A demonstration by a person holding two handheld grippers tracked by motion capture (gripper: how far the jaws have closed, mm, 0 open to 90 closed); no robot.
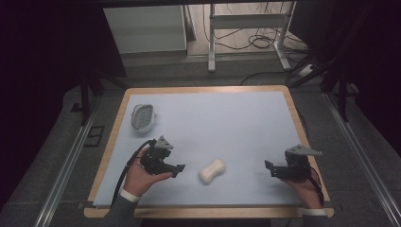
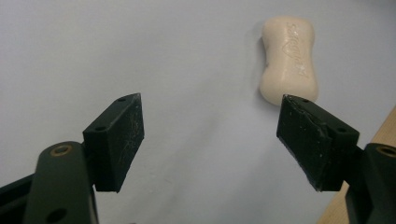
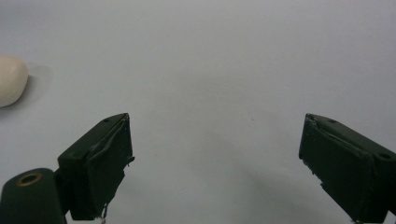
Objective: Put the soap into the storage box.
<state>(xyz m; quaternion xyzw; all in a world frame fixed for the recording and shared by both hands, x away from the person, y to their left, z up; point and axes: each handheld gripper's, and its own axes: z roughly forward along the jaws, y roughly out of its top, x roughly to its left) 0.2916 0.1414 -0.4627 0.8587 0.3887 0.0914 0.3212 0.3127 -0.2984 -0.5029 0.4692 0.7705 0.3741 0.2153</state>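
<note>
Soap bar (image 1: pixel 212 170), cream-white and waisted in the middle like a peanut, lies flat on the pale blue table (image 1: pixel 227 118), near the front edge and about midway between the two grippers, touching neither. In the high view its long axis runs on a slant, one rounded end toward the near left and the other toward the far right. The table, the largest thing here, has a light wooden rim and stands on a grey floor. Toward its far left corner rests a white oval soap dish (image 1: pixel 143 117) with a ribbed inside, well apart from the bar. The left gripper (image 1: pixel 178 169) sits in the person's left hand (image 1: pixel 142 176) just left of the bar, jaws pointing right toward it; the right gripper (image 1: pixel 270 168) is held in the right hand (image 1: pixel 302 185) farther off on the other side, jaws pointing left. The left gripper view adds what the high view cannot: embossed lettering on the bar's top face (image 2: pixel 289 58), too faint to read, with the bar beyond the tip of that view's right-hand jaw and a strip of the wooden rim at the lower right. The right gripper view catches one rounded end of the bar (image 3: pixel 10 79) at its left edge. Both grippers stand wide apart at the jaws, nothing held between them.
</note>
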